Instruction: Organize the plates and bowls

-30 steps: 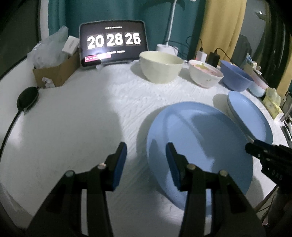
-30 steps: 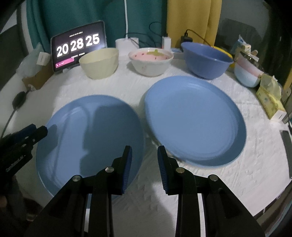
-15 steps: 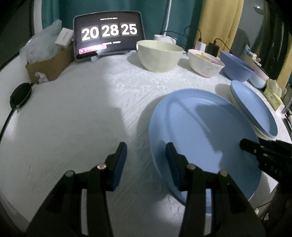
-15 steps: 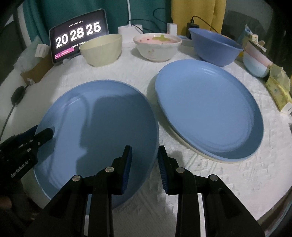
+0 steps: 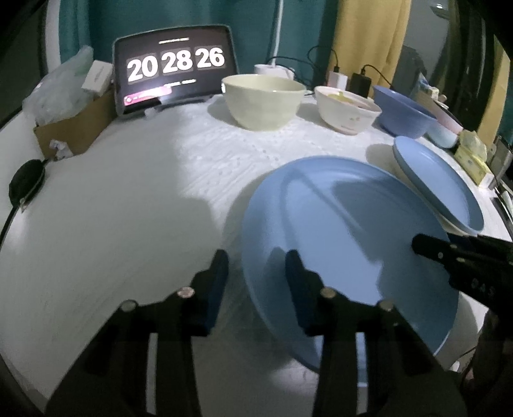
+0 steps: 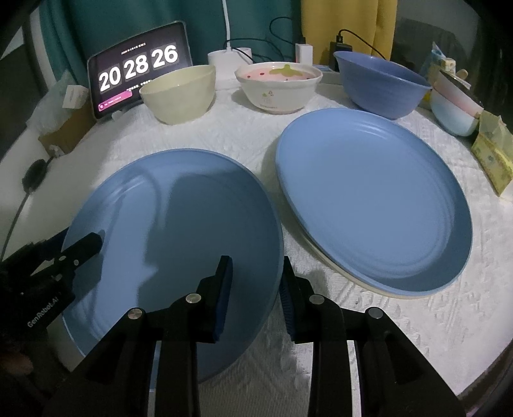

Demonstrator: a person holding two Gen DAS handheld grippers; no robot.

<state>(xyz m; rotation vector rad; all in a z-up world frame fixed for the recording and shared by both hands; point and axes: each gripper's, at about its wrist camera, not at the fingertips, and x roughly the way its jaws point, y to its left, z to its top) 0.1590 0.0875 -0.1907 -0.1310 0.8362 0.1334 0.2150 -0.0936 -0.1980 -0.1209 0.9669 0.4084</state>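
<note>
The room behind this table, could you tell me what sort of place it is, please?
Probably a home room: a cloth-covered table with household bowls, a tablet clock, and curtains behind.

Dim room, hard shadows, fisheye-bent dark edges, slight blur

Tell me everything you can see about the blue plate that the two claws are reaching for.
The near blue plate is round, matte and plastic-looking, with faint rings inside its raised rim, and empty. It looks tilted off the white tablecloth, though that is hard to confirm. The left claw and right claw each straddle an opposite rim; the left jaws have just been closing. Contact is unclear. A second blue plate lies beside it, their edges close or touching.
</note>
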